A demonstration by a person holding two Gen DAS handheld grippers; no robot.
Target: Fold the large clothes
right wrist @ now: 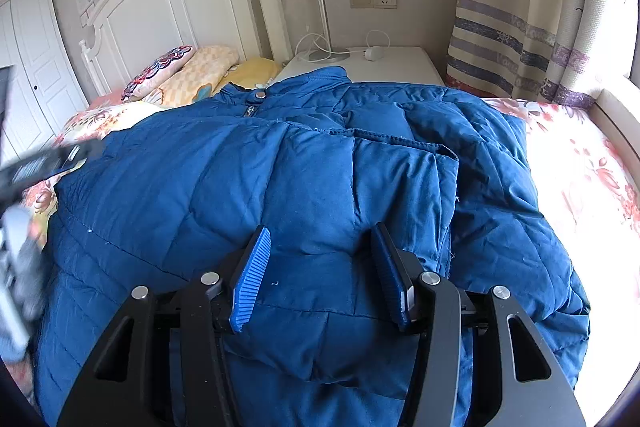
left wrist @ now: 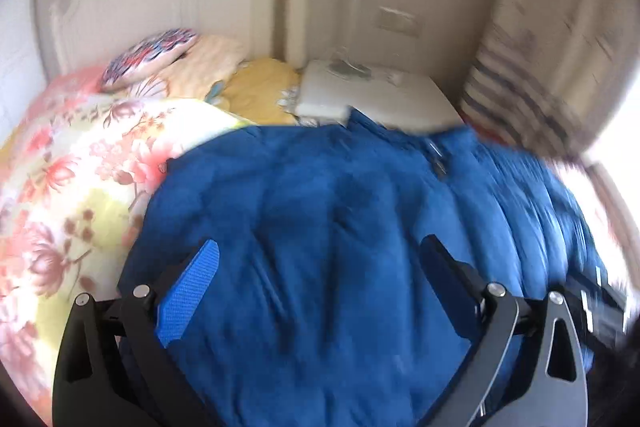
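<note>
Right wrist view showed the jacket (right wrist: 280, 179) spread across the bed (right wrist: 580, 163), collar toward twelve o'clock, a folded sleeve or side panel lying over its middle. The right gripper (right wrist: 320, 267) hung just above the lower body, jaws spread and holding nothing. In the left wrist view, blurred, the left gripper (left wrist: 320, 283) also stood with jaws wide apart over the jacket's left side, empty. At eleven o'clock lay pillows (right wrist: 188, 71); at one o'clock a nightstand (right wrist: 400, 67).

By my reading, the side folds were under way or done, and no grasp was set. The next move likely called for pinching the hem at six o'clock with both grippers and carrying it toward the collar.
</note>
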